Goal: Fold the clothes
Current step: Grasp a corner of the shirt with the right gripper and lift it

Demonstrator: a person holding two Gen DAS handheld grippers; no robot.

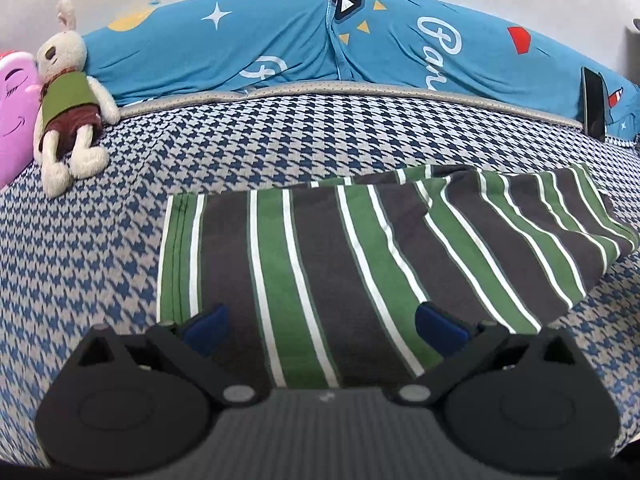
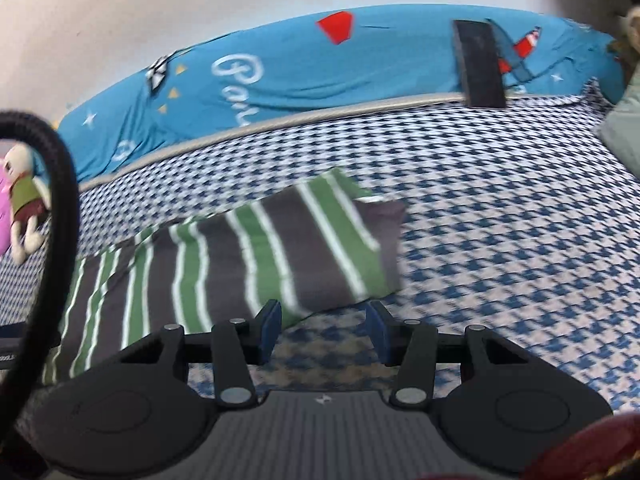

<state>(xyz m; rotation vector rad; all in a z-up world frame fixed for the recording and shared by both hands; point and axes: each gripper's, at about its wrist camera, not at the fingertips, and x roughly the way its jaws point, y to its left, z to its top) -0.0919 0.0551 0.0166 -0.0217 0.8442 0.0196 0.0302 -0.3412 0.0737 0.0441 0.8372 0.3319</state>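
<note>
A striped garment (image 1: 340, 256) in green, dark grey and white lies folded into a rough rectangle on the houndstooth bed cover (image 1: 80, 248). My left gripper (image 1: 324, 326) hovers over its near edge, jaws wide open, nothing between the blue pads (image 1: 438, 326). In the right wrist view the same garment (image 2: 240, 256) lies left of centre, its right end doubled over. My right gripper (image 2: 322, 330) is open just off the garment's near right corner, above the bed cover (image 2: 500, 260), holding nothing. This view is motion-blurred.
A plush rabbit (image 1: 66, 96) and a pink cushion (image 1: 14, 108) sit at the far left. Blue printed bedding (image 1: 280, 48) runs along the wall, a dark phone (image 1: 594, 98) leaning on it. A black cable (image 2: 56, 200) loops at the left. A pale pillow (image 2: 624, 128) lies far right.
</note>
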